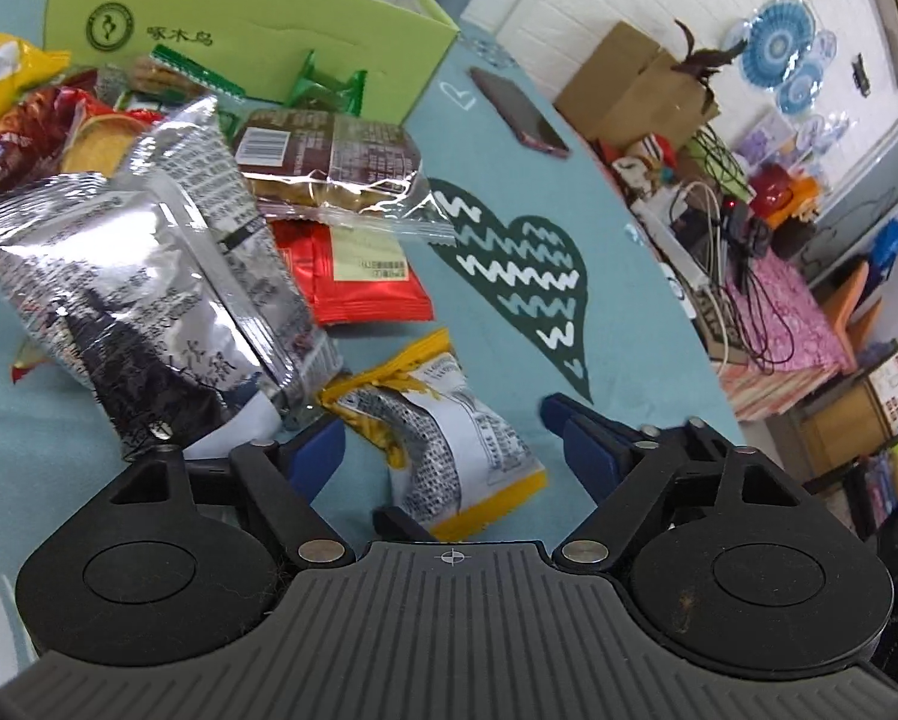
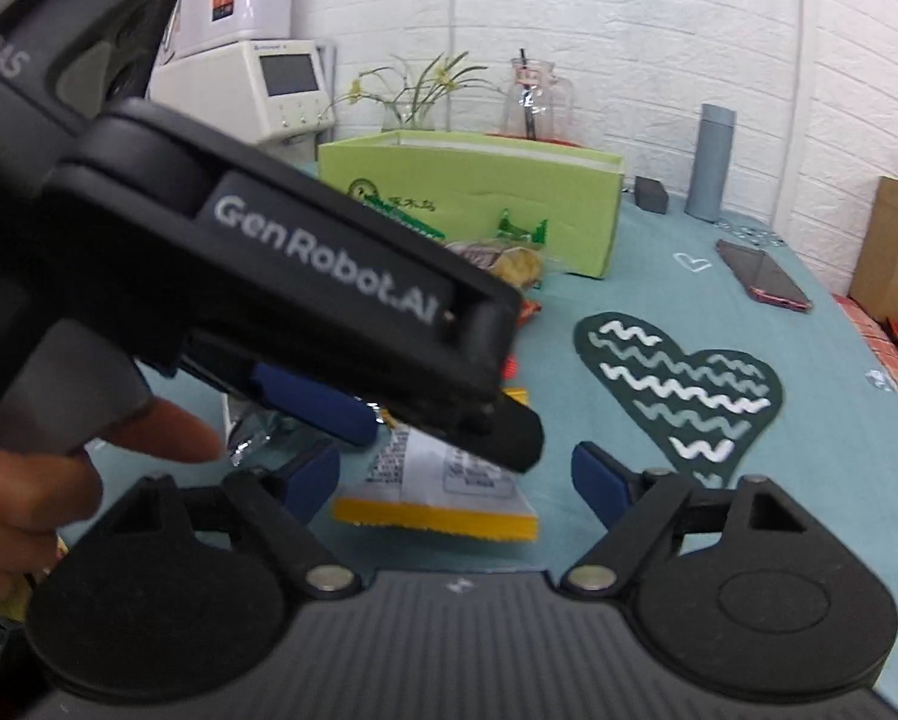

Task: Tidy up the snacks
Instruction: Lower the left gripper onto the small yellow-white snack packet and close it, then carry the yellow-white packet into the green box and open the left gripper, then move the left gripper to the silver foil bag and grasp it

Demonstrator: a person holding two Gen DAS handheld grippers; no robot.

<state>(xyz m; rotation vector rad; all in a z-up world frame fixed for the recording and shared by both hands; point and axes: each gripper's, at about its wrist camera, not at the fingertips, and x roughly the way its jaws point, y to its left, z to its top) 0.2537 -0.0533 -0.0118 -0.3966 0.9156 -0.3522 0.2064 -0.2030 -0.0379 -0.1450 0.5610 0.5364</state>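
Note:
A yellow-and-white snack packet (image 1: 449,450) lies on the teal tablecloth between the blue pads of my left gripper (image 1: 449,441), which is open; neither pad touches it. In the right wrist view the same packet (image 2: 437,495) lies between the fingers of my right gripper (image 2: 455,480), also open, with gaps on both sides. The left tool's black housing (image 2: 269,276) crosses that view from the upper left and hides the packet's far end. Behind it all stands a green cardboard box (image 1: 239,18) (image 2: 479,198).
To the left is a pile of snacks: a crumpled silver bag (image 1: 119,276), a brown cake packet (image 1: 329,156), a red packet (image 1: 359,276). A phone (image 1: 518,111) lies right of the box. A person's hand (image 2: 29,480) holds the left tool. The table edge curves along the right.

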